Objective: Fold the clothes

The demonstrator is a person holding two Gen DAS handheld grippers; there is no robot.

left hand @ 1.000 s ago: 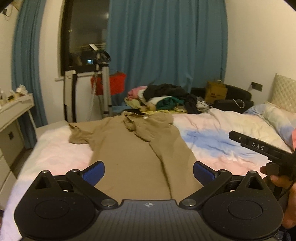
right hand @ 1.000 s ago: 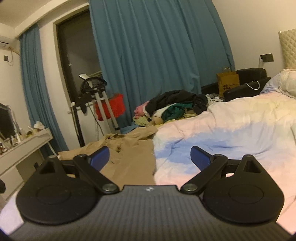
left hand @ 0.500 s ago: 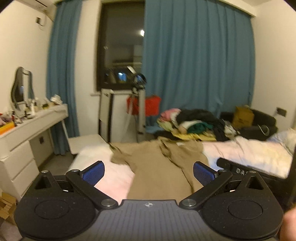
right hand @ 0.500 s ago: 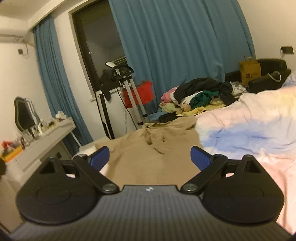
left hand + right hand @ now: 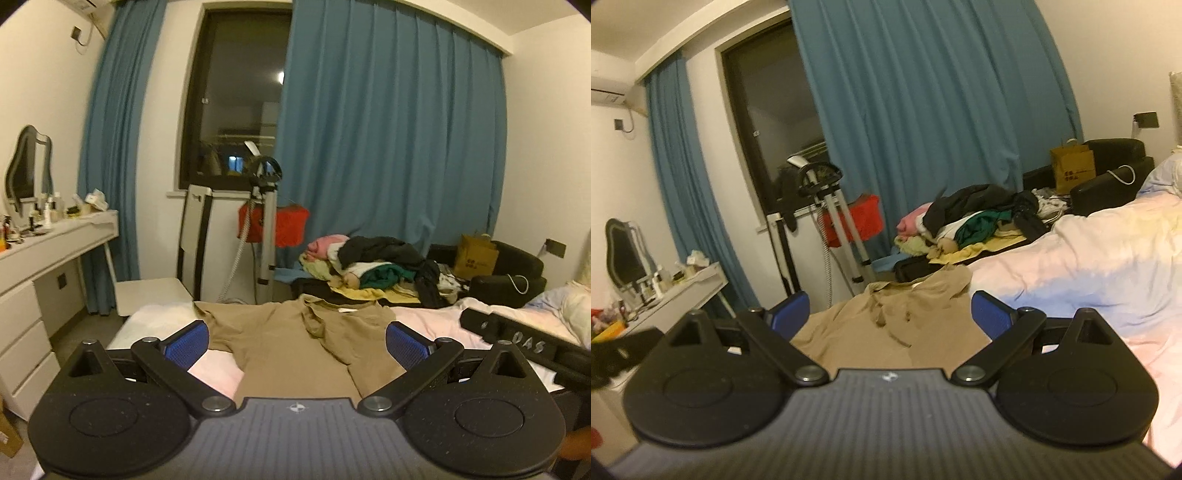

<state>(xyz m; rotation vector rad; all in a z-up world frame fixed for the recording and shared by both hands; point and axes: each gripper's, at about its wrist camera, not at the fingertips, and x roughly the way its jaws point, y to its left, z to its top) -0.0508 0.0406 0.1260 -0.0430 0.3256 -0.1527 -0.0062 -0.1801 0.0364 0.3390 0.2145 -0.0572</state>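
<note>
Left gripper [image 5: 297, 338]: jaws spread wide, holding nothing. Right gripper [image 5: 890, 312]: likewise spread wide and empty. A tan collared shirt [image 5: 295, 347] lies flat on the bed [image 5: 1089, 266], ahead of and below both sets of fingers, untouched. A heap of mixed clothes [image 5: 373, 266] sits beyond the shirt's collar.

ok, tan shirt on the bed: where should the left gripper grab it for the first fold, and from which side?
Probably the short sleeve spread out on the left of the tan shirt. It lies flat with a free edge on the bedding, so come in low from the left side. The left gripper is open with nothing in it; so is the right gripper.
</note>
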